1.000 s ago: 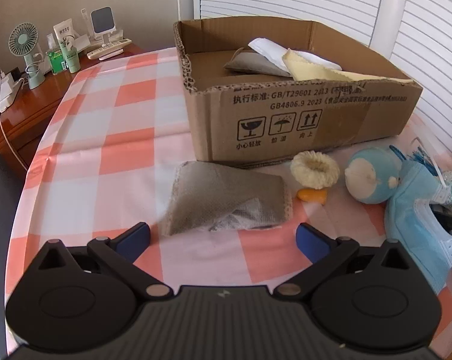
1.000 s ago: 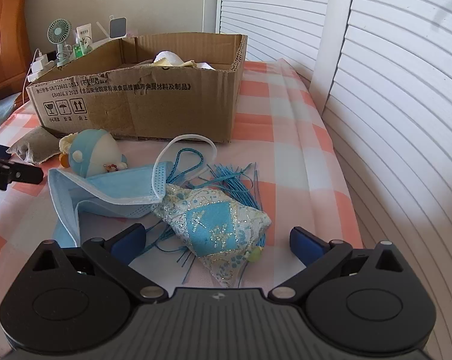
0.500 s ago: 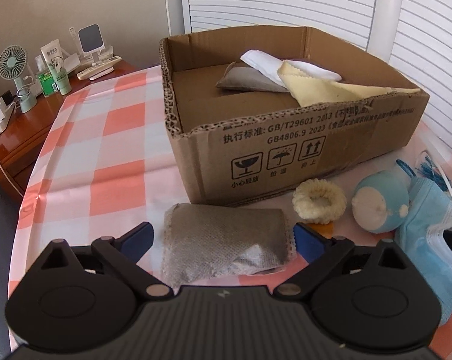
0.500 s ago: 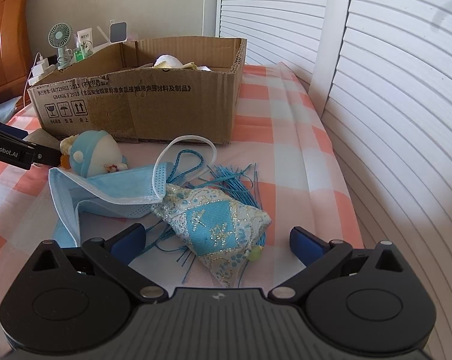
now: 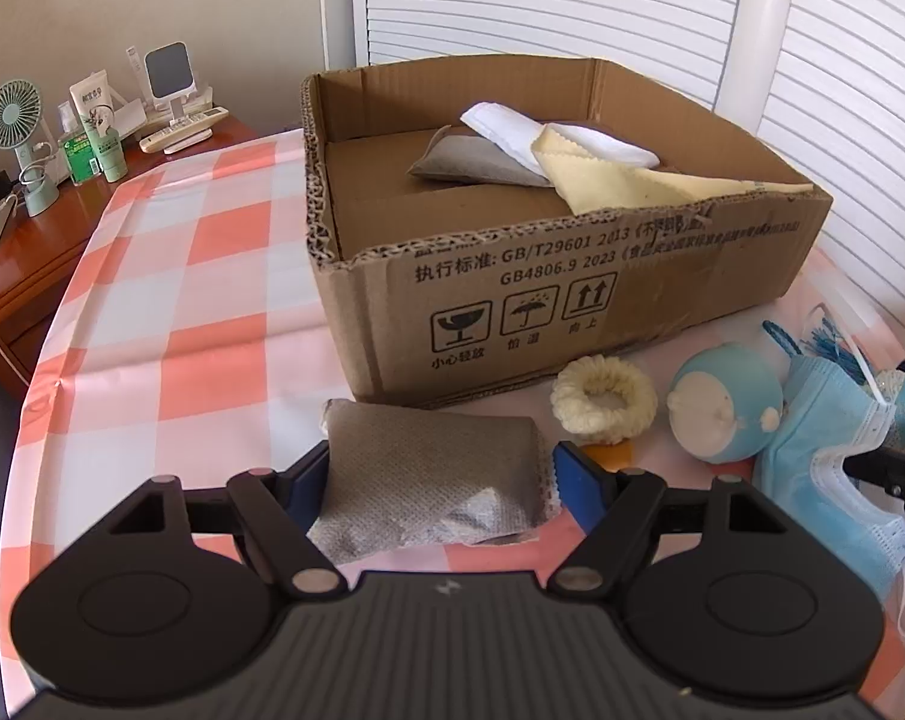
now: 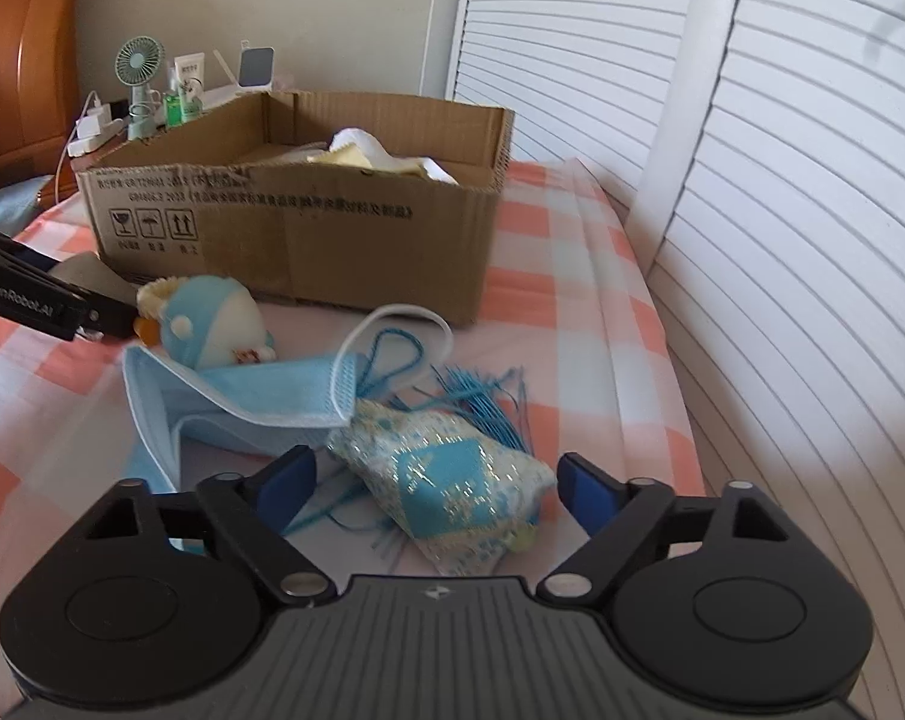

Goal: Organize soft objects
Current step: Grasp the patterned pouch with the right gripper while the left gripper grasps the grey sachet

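Right now grey mesh pouch, crumpled & soft, lies lower centre of left view betw. blue pads of left claw, spread wide, not squeezing. Cardboard box just behind, w/ grey, white, yellow cloths inside. Right claw also spread, straddling glittery blue sachet at lower centre; blue mask & round plush to its left.

Orange-and-white checks on the tablecloth. Grey mesh weave on the pouch; pale blue on the face mask. Plain brown on the cardboard box.
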Tool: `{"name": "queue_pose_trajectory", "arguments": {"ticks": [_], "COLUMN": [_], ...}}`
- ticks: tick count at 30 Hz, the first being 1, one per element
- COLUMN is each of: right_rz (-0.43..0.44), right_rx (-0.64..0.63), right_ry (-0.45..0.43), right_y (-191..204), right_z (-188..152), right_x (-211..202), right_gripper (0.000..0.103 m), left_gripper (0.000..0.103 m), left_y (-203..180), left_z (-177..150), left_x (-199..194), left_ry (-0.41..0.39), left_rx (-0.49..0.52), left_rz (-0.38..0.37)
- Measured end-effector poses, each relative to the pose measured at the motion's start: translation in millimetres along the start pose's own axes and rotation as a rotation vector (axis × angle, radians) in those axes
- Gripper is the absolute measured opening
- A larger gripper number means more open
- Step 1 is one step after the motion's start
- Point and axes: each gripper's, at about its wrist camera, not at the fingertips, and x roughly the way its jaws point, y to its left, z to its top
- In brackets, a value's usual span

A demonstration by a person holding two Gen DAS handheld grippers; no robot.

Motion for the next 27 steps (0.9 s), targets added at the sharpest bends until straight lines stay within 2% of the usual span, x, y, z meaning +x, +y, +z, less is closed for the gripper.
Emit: {"name": "queue_pose_trajectory", "arguments": {"ticks": [3, 7, 11, 16, 21, 25, 27], "right_rz": [-0.014, -0.032, -0.022, -0.011, 0.024, 0.069, 0.075], "right_rx": [-0.035, -0.074, -0.080, -0.074, -0.056, -0.039, -0.028], "right_ry": [-0.010, -0.019, -0.017, -0.006, 0.013, 0.031, 0.035], "right_y": [7, 13, 15, 13, 8, 3, 1], "right_z": [3, 3, 2, 2, 0, -3, -6], "right_x": [1, -1, -6, -10, -20, -31, -36], "right_gripper": [0.080, 0.074, 0.060, 0.053, 0.049, 0.049, 0.052], "left_gripper": [0.077, 0.077, 0.077, 0.073, 0.062, 0.061, 0.061], "left_y": [0, 0, 0, 0, -2, -1, 0], "left_z": [-1, -1, -1, -2, -4, -8, -12], "left_x": [0, 0, 0, -1, -6, -13, -18], "left_ry": [0.000, 0.001, 0.002, 0.001, 0.000, 0.006, 0.008], "left_rx": [-0.001, 0.000, 0.000, -0.001, 0.005, 0.005, 0.007], "left_rz": [-0.001, -0.002, 0.000, -0.001, -0.004, -0.011, -0.013]}}
